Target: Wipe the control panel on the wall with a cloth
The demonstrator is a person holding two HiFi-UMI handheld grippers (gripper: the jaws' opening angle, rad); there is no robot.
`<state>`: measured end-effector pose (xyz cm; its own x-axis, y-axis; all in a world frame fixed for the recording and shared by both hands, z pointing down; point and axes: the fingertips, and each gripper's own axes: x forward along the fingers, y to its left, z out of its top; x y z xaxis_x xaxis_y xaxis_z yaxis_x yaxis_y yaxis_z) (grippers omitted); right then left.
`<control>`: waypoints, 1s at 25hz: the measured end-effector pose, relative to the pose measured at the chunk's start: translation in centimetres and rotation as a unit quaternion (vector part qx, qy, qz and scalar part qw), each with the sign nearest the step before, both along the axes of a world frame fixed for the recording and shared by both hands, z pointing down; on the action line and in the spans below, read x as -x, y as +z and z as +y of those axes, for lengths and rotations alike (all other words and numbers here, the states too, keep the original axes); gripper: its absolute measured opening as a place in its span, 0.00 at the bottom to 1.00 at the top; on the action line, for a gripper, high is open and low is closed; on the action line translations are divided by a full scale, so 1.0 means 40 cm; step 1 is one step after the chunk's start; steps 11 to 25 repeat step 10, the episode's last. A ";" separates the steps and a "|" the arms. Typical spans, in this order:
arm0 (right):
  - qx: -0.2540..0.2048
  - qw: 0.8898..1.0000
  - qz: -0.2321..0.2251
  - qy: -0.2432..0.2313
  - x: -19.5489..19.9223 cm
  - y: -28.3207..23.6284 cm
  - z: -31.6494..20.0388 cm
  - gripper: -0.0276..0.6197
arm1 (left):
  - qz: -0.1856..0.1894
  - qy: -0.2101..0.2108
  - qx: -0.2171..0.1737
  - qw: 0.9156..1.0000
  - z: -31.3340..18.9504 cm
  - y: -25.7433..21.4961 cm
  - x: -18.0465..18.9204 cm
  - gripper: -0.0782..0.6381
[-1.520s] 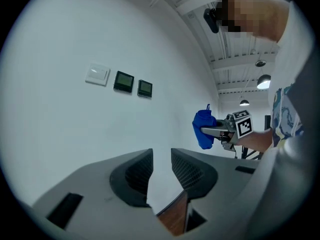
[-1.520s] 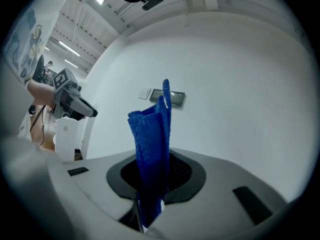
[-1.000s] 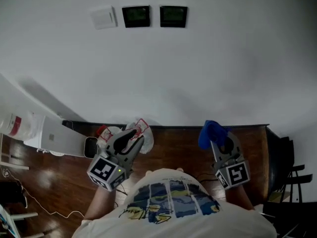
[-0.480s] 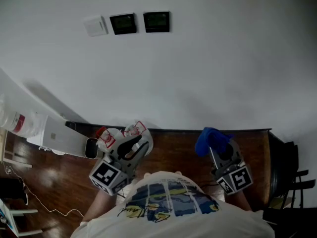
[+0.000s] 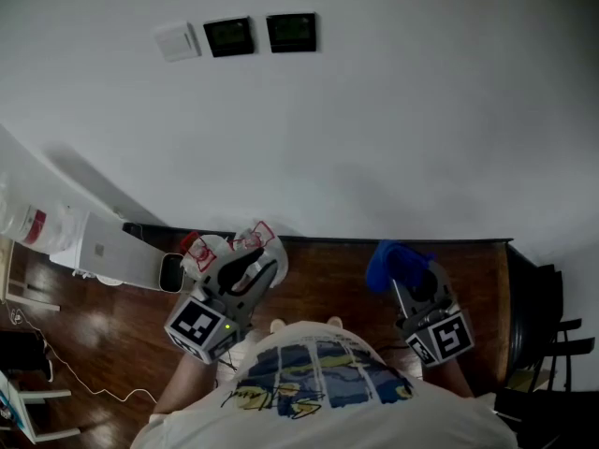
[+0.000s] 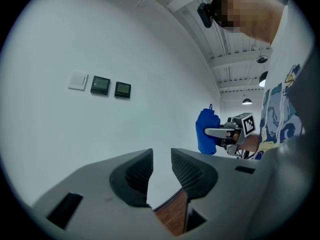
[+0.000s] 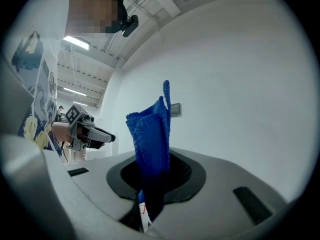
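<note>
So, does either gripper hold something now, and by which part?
The right gripper pinches the blue cloth by its lower end; the left gripper, jaws apart, holds nothing.

We're in a large indoor room, office or studio, hard to call: white wall (image 5: 393, 129) with control panels (image 5: 291, 33), wooden floor (image 5: 328, 279), and overhead, bare ceiling beams (image 6: 240, 59) and hanging lamps (image 6: 246, 101).
</note>
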<state>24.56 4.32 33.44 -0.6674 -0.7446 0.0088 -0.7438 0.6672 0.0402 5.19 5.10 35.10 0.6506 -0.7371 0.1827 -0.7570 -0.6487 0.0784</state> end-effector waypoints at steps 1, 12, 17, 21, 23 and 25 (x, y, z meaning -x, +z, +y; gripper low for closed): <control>-0.004 1.000 0.003 -0.001 0.002 0.000 -0.001 0.16 | 0.000 -0.001 -0.001 1.000 0.000 0.001 0.003 0.24; -0.024 0.999 0.019 -0.011 0.029 0.000 0.002 0.16 | -0.001 -0.007 0.002 1.000 0.013 0.013 0.035 0.24; -0.024 0.999 0.019 -0.011 0.029 0.000 0.002 0.16 | -0.001 -0.007 0.002 1.000 0.013 0.013 0.035 0.24; -0.024 0.999 0.019 -0.011 0.029 0.000 0.002 0.16 | -0.001 -0.007 0.002 1.000 0.013 0.013 0.035 0.24; -0.024 0.999 0.019 -0.011 0.029 0.000 0.002 0.16 | -0.001 -0.007 0.002 1.000 0.013 0.013 0.035 0.24; -0.024 0.999 0.019 -0.011 0.029 0.000 0.002 0.16 | -0.001 -0.007 0.002 1.000 0.013 0.013 0.035 0.24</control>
